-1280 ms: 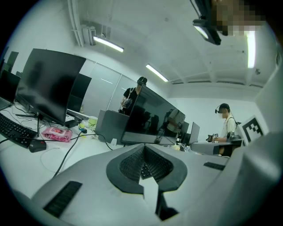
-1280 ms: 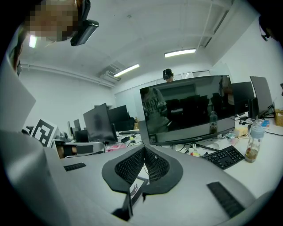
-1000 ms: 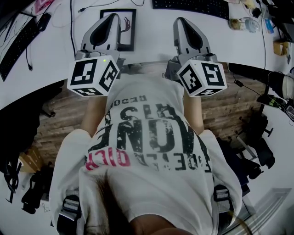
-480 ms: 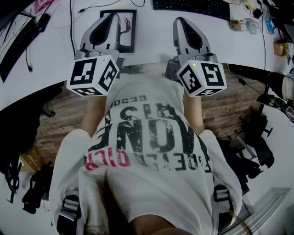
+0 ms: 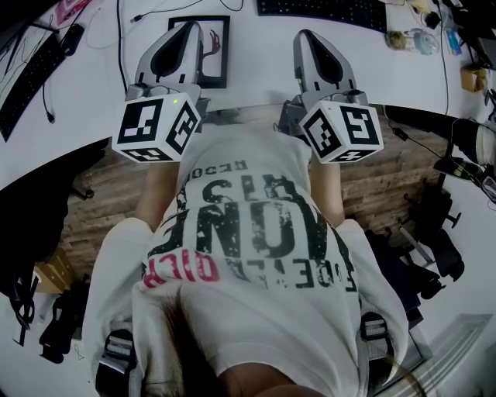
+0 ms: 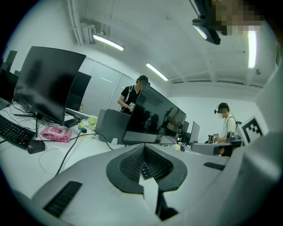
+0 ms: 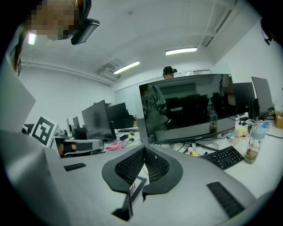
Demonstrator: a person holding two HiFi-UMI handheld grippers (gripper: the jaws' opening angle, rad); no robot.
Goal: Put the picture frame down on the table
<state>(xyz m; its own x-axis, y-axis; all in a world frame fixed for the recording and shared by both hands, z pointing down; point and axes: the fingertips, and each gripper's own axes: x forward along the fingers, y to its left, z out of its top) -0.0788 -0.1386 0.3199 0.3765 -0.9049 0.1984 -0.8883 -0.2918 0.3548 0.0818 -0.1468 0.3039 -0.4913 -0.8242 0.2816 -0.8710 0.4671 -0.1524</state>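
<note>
A black picture frame (image 5: 213, 48) with a white mat lies flat on the white table (image 5: 256, 70), just beyond its near edge. My left gripper (image 5: 188, 28) hovers over the frame's left side and hides that part. Its jaws meet at the tips, shut with nothing between them (image 6: 144, 146). My right gripper (image 5: 304, 36) is to the right of the frame, apart from it, also shut and empty (image 7: 144, 148). Through the gap under its pads a corner of the frame (image 7: 134, 187) shows.
A black keyboard (image 5: 322, 11) lies at the back of the table, with cables (image 5: 120, 39) on the left. Monitors (image 7: 185, 106) stand ahead, with a keyboard (image 7: 225, 156) and a bottle (image 7: 252, 148) to the right. People stand behind the desks.
</note>
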